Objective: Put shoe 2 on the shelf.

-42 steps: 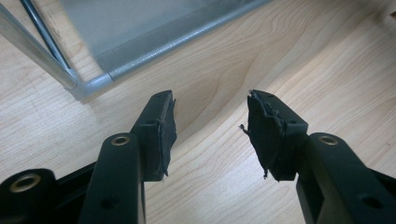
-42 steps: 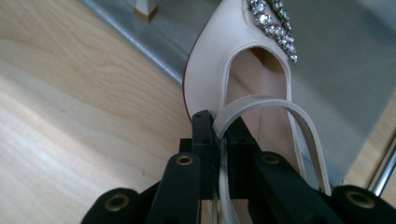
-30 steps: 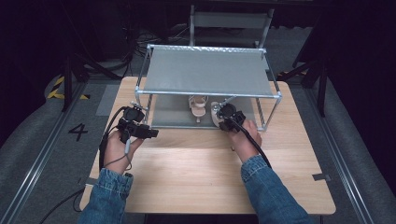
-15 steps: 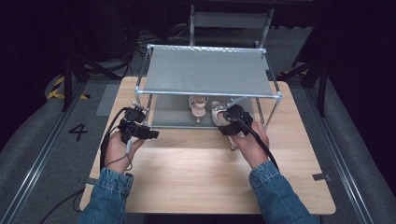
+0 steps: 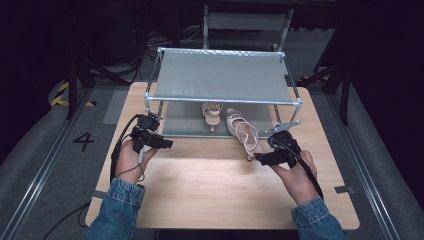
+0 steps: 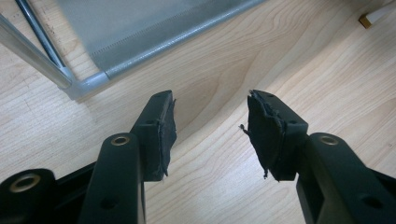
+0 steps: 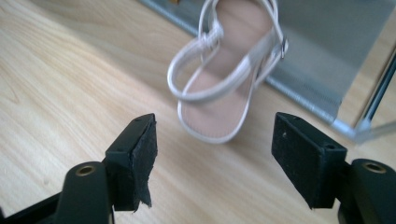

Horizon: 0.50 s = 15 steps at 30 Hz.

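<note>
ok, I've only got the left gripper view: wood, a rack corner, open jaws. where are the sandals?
Observer: There are two. The first sandal sits on the rack's lower shelf.
Operator: and the other?
Observer: The second sandal lies angled across that shelf's front edge, heel end out over the table.
Operator: right gripper holding it?
Observer: No. The right gripper has its jaws open, just short of the heel end and not touching it.

high: overhead, forward-down | gripper views: close, sharing table
</note>
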Motion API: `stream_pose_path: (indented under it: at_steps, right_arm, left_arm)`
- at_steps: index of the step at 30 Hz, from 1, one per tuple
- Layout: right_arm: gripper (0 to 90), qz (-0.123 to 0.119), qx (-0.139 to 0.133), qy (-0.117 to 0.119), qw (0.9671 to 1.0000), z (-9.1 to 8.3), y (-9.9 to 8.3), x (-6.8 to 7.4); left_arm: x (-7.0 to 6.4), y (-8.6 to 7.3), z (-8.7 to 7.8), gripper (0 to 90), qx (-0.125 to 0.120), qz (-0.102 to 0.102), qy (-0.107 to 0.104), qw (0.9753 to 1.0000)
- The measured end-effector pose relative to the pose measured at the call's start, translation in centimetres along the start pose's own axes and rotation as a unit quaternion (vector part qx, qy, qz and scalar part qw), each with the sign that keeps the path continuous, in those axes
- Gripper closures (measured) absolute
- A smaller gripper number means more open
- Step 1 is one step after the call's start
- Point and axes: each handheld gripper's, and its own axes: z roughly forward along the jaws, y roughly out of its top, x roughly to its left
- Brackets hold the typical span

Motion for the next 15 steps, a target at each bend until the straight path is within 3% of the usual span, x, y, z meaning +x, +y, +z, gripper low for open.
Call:
stream_pose_path:
  at_steps: [6,12,15]
  right_arm:
    - [31.4,0.02,0.02,0.006,0.9996,1.4,-1.6,-0.5]
    - [29.1,0.024,0.044,0.017,0.9986,4.4,-2.1,-0.7]
    - [32.2,0.024,0.044,0.023,0.9985,5.9,-2.0,-0.6]
  left_arm:
    - [0.1,-0.2,-0.1,51.0,0.001,-0.004,-0.001,1.0]
    - [0.0,-0.2,0.0,51.0,0.001,-0.005,0.0,1.0]
    - [0.0,-0.1,0.2,50.5,0.006,0.001,-0.004,1.0]
